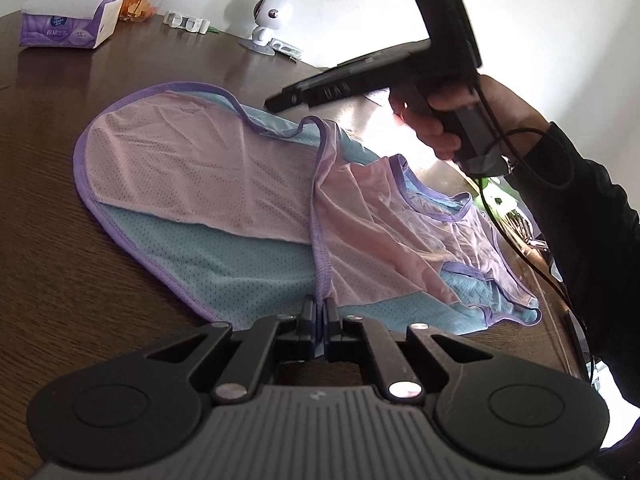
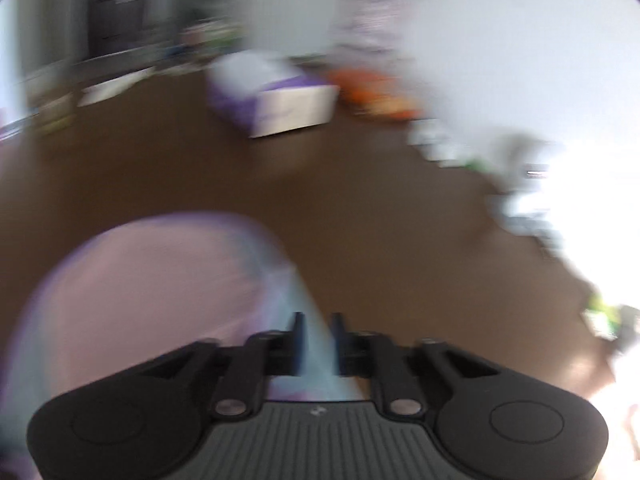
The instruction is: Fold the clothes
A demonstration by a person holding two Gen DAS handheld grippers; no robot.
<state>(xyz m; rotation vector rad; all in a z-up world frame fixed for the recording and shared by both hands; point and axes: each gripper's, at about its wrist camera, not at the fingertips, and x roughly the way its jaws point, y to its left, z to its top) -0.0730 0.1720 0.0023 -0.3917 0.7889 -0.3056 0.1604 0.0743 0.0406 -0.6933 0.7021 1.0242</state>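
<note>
- The left gripper (image 1: pixel 319 312), low in the centre of the left wrist view, has its two fingers (image 1: pixel 308 316) pinched together on the purple seam of one garment (image 1: pixel 208 184).
- That garment, pink and light blue mesh with purple binding, lies spread and creased across the middle of the brown table (image 1: pixel 52 240), from centre left to lower right.
- The right gripper (image 2: pixel 317 340) shows its two fingers (image 2: pixel 297 340) narrowly apart in the blurred right wrist view; light blue cloth of the garment (image 2: pixel 132 280) lies in the gap, and the fingers do not press on it.
- In the left wrist view the right gripper (image 1: pixel 276 102) hangs above the garment's far edge, upper right of the frame, held by one hand (image 1: pixel 436 120) in a dark sleeve (image 1: pixel 592 216).
- One purple tissue pack (image 1: pixel 68 24) sits on the table at the upper left.
- One clear container (image 1: pixel 136 0) with orange contents stands just beside it.
- One small white camera (image 1: pixel 266 16) stands at the upper centre.
</note>
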